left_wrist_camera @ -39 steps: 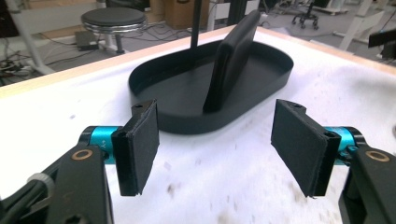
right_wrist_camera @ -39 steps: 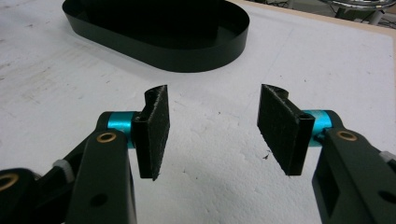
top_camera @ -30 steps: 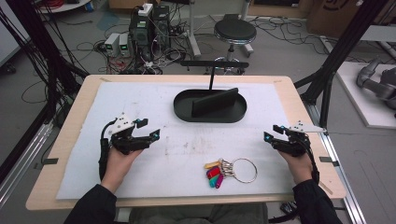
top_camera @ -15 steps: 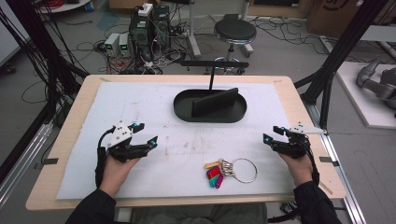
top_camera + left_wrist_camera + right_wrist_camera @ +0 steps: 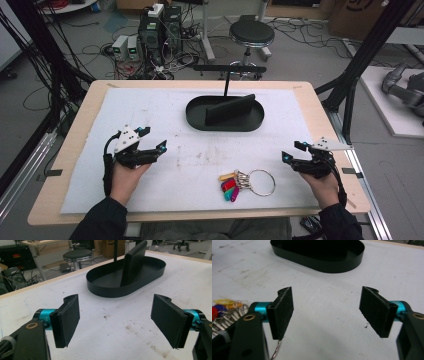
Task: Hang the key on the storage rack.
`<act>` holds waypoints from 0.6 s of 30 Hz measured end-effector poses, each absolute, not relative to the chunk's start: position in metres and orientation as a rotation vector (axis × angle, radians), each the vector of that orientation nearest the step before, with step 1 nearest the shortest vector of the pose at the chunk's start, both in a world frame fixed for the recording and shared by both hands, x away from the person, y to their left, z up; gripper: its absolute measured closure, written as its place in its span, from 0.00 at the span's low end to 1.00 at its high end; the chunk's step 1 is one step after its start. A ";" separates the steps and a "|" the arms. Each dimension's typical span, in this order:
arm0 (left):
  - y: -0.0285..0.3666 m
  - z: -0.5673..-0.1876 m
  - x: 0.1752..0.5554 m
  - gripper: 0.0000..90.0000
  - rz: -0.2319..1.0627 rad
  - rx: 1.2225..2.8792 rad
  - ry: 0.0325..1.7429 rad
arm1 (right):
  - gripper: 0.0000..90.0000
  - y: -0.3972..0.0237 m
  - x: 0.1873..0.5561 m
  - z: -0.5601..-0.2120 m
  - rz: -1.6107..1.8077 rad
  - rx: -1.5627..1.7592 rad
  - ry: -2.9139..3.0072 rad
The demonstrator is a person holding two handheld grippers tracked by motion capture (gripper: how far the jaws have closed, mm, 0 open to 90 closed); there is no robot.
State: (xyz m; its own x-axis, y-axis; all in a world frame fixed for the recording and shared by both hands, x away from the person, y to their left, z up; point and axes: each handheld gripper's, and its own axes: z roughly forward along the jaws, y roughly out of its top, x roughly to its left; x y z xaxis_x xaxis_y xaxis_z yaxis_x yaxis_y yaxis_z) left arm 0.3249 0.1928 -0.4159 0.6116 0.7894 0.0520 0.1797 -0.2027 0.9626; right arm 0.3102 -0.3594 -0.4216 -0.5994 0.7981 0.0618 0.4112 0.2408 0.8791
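Keyring (image 5: 247, 182) half cut off beside right tool (image 5: 325, 311), both tools wide open, just opening, empty.

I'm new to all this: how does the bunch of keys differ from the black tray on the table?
The bunch of keys is small, a metal ring with colourful tags; the black tray is large, oval and one plain colour. The bunch of keys lies flat near the person's edge of the table, closer to the right gripper; the black tray sits farther back with a dark upright panel inside. Both rest on the white mat, untouched.
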 end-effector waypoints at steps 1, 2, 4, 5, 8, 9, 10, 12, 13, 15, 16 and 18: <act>0.193 -0.416 0.325 0.26 0.678 1.721 0.804 | 0.37 -0.359 0.309 -0.422 1.310 1.105 2.130; 0.192 -0.417 0.325 0.26 0.680 1.724 0.806 | 0.40 -0.358 0.307 -0.423 1.304 1.107 2.142; 0.191 -0.418 0.326 0.26 0.682 1.734 0.819 | 0.49 -0.356 0.306 -0.425 1.303 1.088 2.181; 0.191 -0.418 0.327 0.26 0.684 1.745 0.827 | 0.50 -0.354 0.305 -0.426 1.290 1.079 2.201; 0.188 -0.419 0.329 0.28 0.700 1.764 0.854 | 0.58 -0.347 0.304 -0.430 1.271 1.055 2.263; 0.188 -0.420 0.330 0.28 0.689 1.758 0.857 | 0.61 -0.345 0.303 -0.431 1.258 1.050 2.278; 0.188 -0.420 0.330 0.28 0.688 1.766 0.855 | 0.64 -0.342 0.302 -0.433 1.250 1.037 2.305; 0.186 -0.421 0.331 0.28 0.682 1.765 0.854 | 0.69 -0.337 0.300 -0.435 1.223 1.028 2.339; 0.186 -0.421 0.331 0.28 0.679 1.767 0.851 | 0.70 -0.335 0.300 -0.437 1.216 1.027 2.355; 0.184 -0.421 0.331 0.28 0.674 1.766 0.844 | 0.73 -0.332 0.300 -0.439 1.198 1.024 2.378; 0.183 -0.421 0.331 0.28 0.670 1.766 0.842 | 0.75 -0.330 0.300 -0.441 1.184 1.025 2.397; 0.181 -0.421 0.331 0.29 0.672 1.772 0.835 | 0.78 -0.328 0.300 -0.444 1.170 1.024 2.427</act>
